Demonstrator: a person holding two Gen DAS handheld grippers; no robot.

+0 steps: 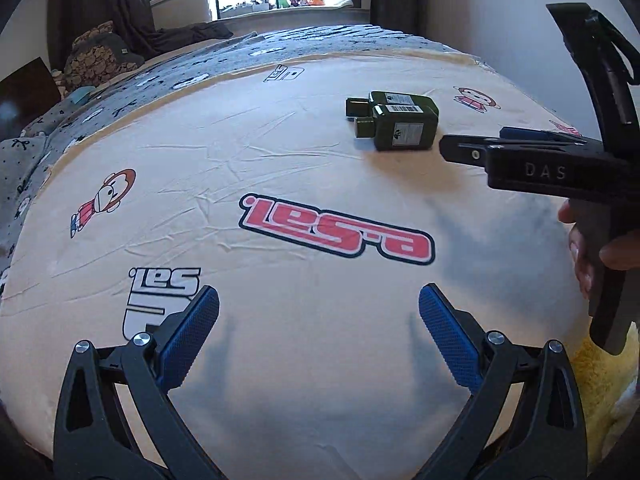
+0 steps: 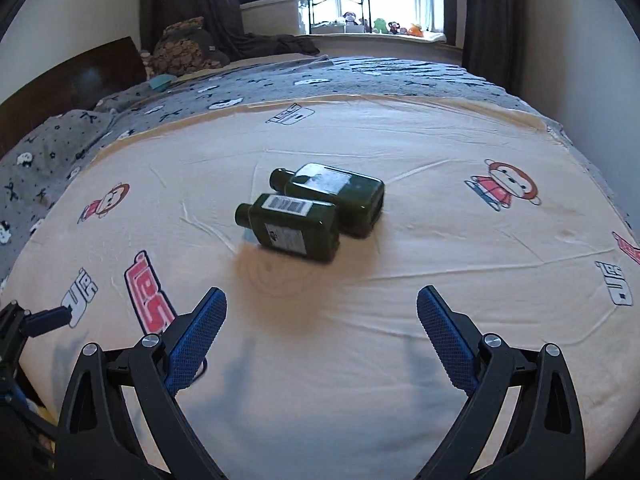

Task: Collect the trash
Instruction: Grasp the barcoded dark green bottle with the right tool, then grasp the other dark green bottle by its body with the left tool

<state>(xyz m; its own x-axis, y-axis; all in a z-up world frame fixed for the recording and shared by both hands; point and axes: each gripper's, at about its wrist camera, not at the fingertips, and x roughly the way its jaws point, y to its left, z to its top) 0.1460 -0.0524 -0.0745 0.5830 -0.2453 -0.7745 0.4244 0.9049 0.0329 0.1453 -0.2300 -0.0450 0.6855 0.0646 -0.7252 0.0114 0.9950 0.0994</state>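
Two dark green flat bottles lie side by side on a cream printed bedsheet (image 2: pixel 400 280). The nearer bottle (image 2: pixel 294 230) shows a barcode label; the farther bottle (image 2: pixel 340 194) lies just behind it, touching. In the left wrist view they lie at the upper right: nearer bottle (image 1: pixel 402 132), farther bottle (image 1: pixel 394 101). My right gripper (image 2: pixel 322 304) is open and empty, a short way in front of the bottles. In the left wrist view it shows from the side (image 1: pixel 450 146), just right of the bottles. My left gripper (image 1: pixel 319 304) is open and empty over bare sheet (image 1: pixel 280 160).
A grey patterned blanket (image 2: pixel 280 80) covers the far bed, pillows (image 2: pixel 184 52) at the far left. A dark headboard (image 2: pixel 68 84) runs along the left. A windowsill with toys (image 2: pixel 380 26) is beyond. Something yellow and fluffy (image 1: pixel 600 392) lies at the bed's right edge.
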